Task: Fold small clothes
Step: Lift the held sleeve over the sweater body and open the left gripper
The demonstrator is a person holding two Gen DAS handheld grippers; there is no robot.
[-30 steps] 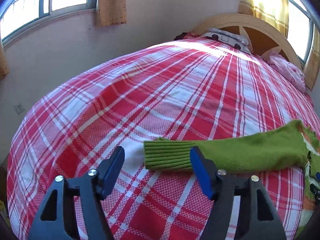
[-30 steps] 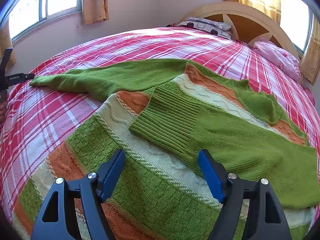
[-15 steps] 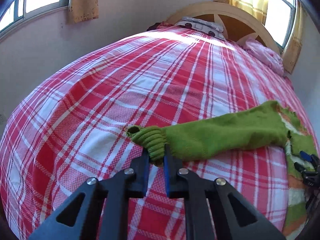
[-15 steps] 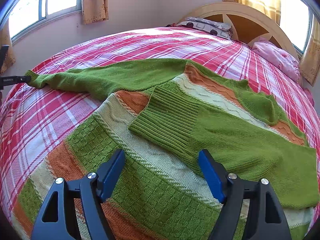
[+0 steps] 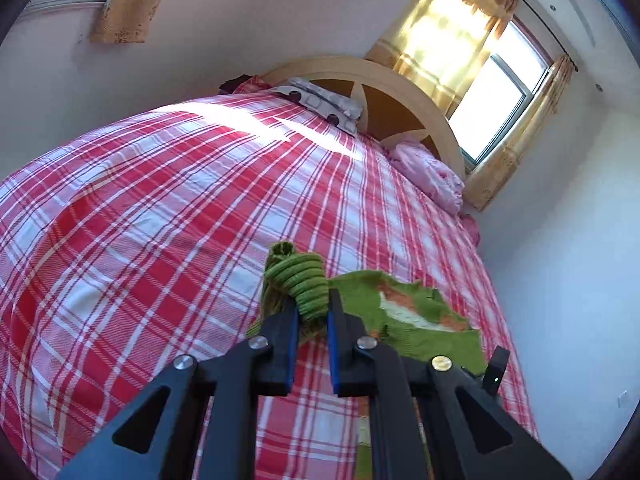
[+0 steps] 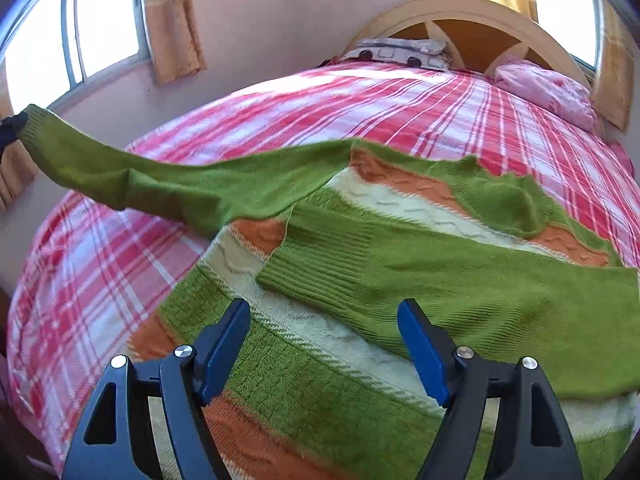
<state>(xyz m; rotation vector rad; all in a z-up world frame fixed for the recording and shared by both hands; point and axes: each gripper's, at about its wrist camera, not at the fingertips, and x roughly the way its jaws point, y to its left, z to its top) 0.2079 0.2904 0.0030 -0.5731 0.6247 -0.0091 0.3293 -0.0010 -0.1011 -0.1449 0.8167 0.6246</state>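
Note:
A green, orange and cream knitted sweater (image 6: 360, 264) lies on the bed. Its right sleeve (image 6: 480, 292) is folded across the body. My left gripper (image 5: 313, 312) is shut on the ribbed cuff (image 5: 300, 280) of the left sleeve (image 6: 160, 184) and holds it lifted off the bed; the sleeve stretches taut from the far left in the right wrist view. The sweater body (image 5: 412, 312) shows beyond the cuff in the left wrist view. My right gripper (image 6: 324, 344) is open and empty, hovering just above the sweater's lower body.
The bed has a red and white plaid cover (image 5: 160, 220). A grey patterned pillow (image 5: 320, 100) and a pink pillow (image 5: 432, 176) lie by the arched wooden headboard (image 5: 400, 96). Walls and curtained windows surround the bed.
My left gripper closed on the sleeve cuff, then lifted it off the bed and swung toward the sweater body. The right gripper has stayed open over the sweater.

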